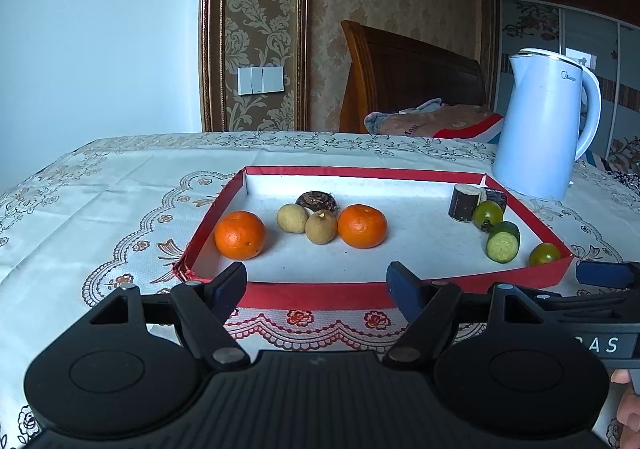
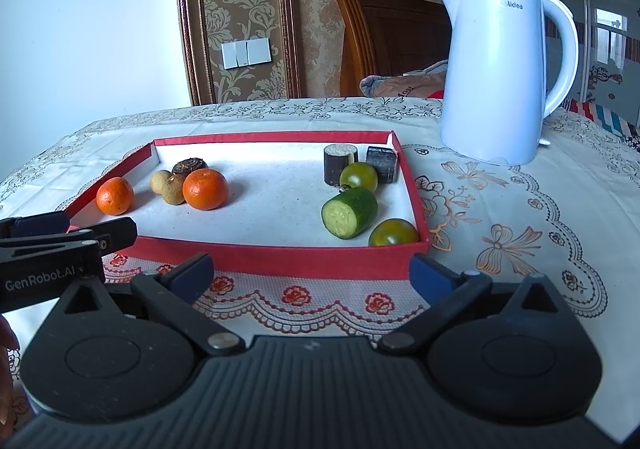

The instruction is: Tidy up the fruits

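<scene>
A red-rimmed tray (image 1: 312,294) (image 2: 280,262) with a white floor lies on the table. On its left side lie two oranges (image 1: 240,235) (image 1: 362,226), two tan longans (image 1: 292,218) and a dark brown fruit (image 1: 317,200). On its right side lie two dark cut stalk pieces (image 2: 339,163), two green tomatoes (image 2: 358,176) (image 2: 394,233) and a cut cucumber piece (image 2: 350,212). My left gripper (image 1: 316,285) is open and empty before the tray's near rim. My right gripper (image 2: 312,273) is open and empty, also before the near rim.
A white electric kettle (image 2: 500,73) stands on the lace tablecloth (image 1: 100,201) beyond the tray's right corner. A wooden headboard (image 1: 404,73) and bedding stand behind the table. A wall switch (image 1: 261,80) is on the patterned wall.
</scene>
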The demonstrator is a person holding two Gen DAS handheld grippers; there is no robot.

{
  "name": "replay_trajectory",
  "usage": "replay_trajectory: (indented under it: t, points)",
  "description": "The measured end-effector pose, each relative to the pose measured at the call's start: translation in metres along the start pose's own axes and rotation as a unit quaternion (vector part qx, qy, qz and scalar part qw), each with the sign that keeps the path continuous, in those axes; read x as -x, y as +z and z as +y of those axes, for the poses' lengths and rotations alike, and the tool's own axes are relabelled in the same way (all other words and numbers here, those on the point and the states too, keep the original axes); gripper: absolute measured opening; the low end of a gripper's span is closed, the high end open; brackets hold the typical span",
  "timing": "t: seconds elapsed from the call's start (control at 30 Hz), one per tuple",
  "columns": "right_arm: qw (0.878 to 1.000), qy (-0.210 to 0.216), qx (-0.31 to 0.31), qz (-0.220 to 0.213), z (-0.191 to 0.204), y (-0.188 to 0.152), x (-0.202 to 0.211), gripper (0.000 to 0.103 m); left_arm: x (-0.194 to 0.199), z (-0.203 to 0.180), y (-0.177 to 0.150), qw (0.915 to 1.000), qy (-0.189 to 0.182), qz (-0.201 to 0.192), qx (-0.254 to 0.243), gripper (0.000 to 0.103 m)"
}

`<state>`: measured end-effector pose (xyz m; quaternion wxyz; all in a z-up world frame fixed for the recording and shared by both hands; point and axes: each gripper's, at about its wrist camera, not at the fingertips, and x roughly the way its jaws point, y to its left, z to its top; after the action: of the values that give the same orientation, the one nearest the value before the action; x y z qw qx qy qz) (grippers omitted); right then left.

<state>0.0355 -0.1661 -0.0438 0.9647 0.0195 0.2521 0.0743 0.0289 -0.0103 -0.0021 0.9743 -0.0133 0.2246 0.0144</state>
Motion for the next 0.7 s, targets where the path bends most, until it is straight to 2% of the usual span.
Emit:
replay_trajectory:
  t: [0.7]
  points:
    - [1.0,0.0,-0.002,-0.001,-0.0008,0.0003,0.0006,0.103,-0.0014,-0.0028,-0.0009,0.9999,0.004,0.007,-0.014,0.077]
